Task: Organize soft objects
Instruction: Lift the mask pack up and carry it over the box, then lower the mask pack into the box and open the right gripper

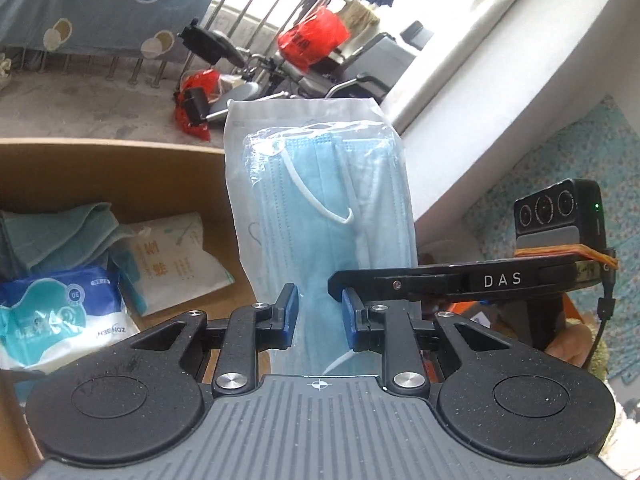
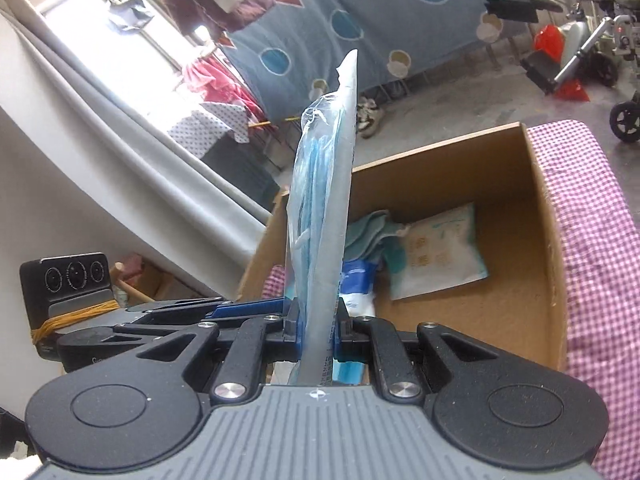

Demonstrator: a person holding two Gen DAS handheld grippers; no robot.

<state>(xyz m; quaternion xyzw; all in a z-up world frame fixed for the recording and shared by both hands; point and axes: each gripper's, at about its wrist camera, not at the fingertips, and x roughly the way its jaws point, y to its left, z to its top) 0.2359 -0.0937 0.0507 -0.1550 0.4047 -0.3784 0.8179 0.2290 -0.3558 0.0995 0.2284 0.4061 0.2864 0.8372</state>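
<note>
Left wrist view: a sealed mask pack (image 1: 320, 208) was held up by both grippers near an open cardboard box (image 1: 120, 168).

The left gripper (image 1: 318, 316) had its jaws nearly closed, blue pads pressed on the pack's lower end; the pack's bottom edge was hidden behind the gripper body. The right gripper (image 2: 318, 330) showed the same pack edge-on, its jaws pinched tight on it. Inside the box lay a folded teal cloth (image 1: 56, 236), a white tissue pack (image 1: 172, 256) and a blue-and-white wipes pack (image 1: 60, 320), its print too blurred to read. Beside the box, a pink checked cloth (image 2: 592, 240) ran off frame.
</note>
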